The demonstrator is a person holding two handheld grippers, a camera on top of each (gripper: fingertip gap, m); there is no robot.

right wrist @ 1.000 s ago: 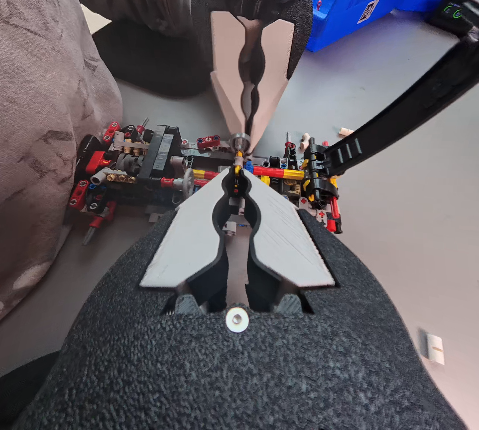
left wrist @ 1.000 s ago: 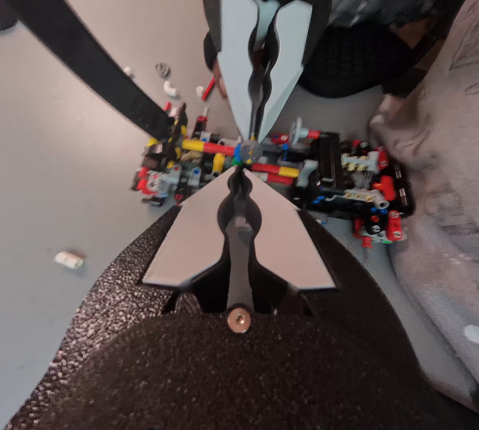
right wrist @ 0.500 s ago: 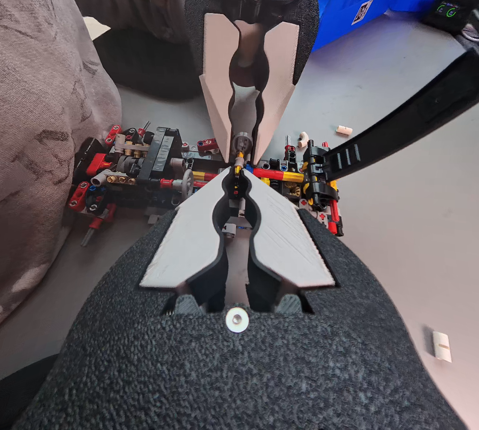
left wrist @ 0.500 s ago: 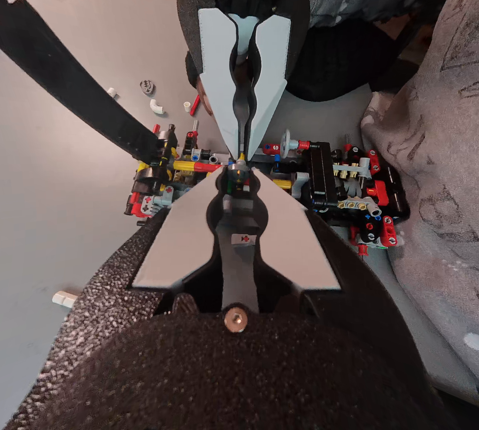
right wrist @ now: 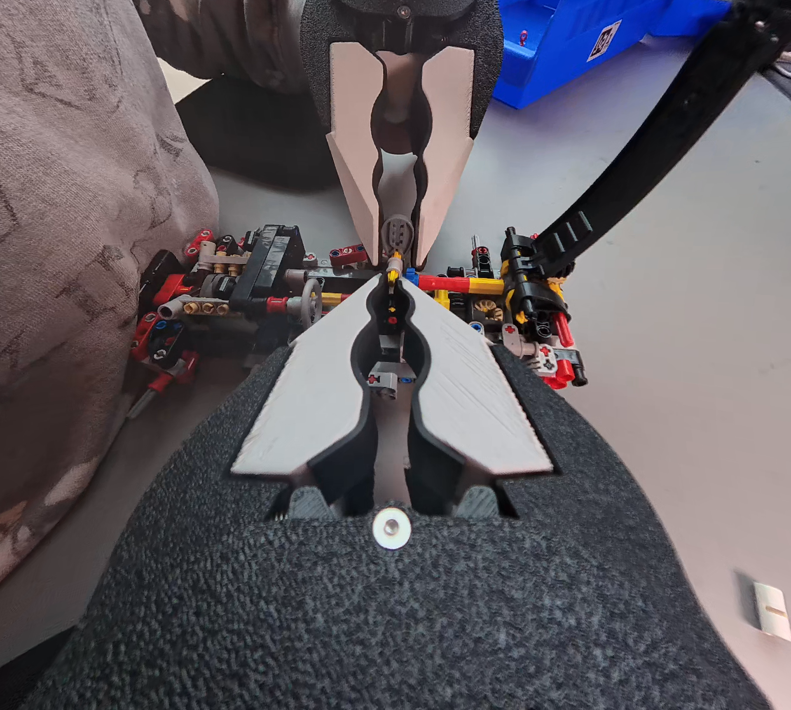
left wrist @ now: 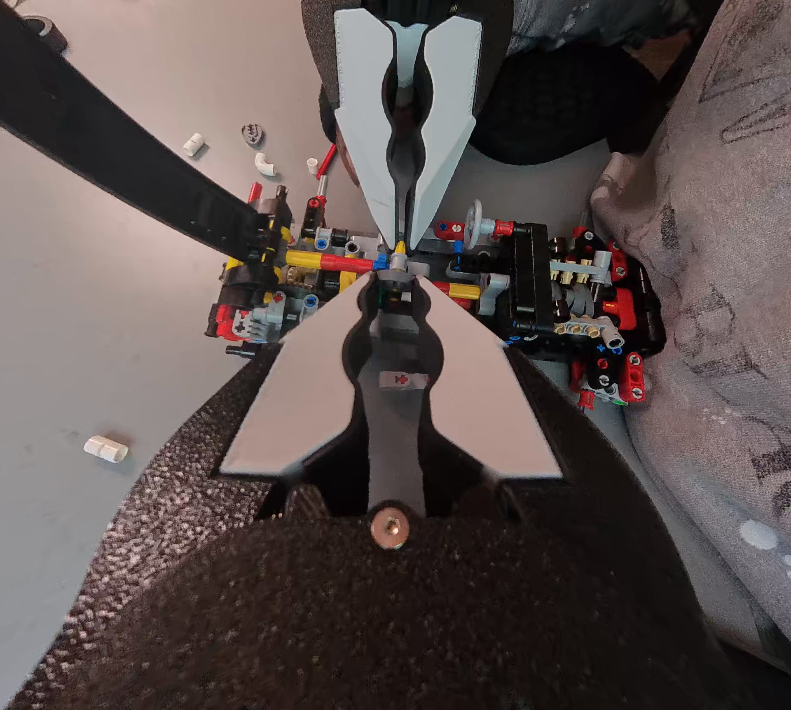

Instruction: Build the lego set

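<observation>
The Lego Technic chassis (left wrist: 530, 283) lies on the grey table; it also shows in the right wrist view (right wrist: 265, 261). A short yellow axle (right wrist: 393, 272) sticks up from its middle, beside the red-and-yellow cross axle (right wrist: 462, 284). My right gripper (right wrist: 391, 281) is shut on the yellow axle; in the left wrist view it is the pale blue pair (left wrist: 400, 248). A small grey round piece (right wrist: 398, 238) sits on the axle's end. My left gripper (left wrist: 393, 281), the pinkish pair in the right wrist view (right wrist: 397, 261), is open with its fingertips on either side of the grey piece (left wrist: 398, 268).
A black strap (left wrist: 128, 159) runs from the model's end to the upper left, also in the right wrist view (right wrist: 642, 159). Loose white and grey pieces (left wrist: 265, 164) lie behind the model, one white piece (left wrist: 105, 448) nearer. A blue bin (right wrist: 599, 5) stands behind. A person's grey sleeve (left wrist: 706, 219) borders the model.
My left gripper was shut on the grey round piece one second ago and has opened around it. The right gripper has stayed shut on the yellow axle.
</observation>
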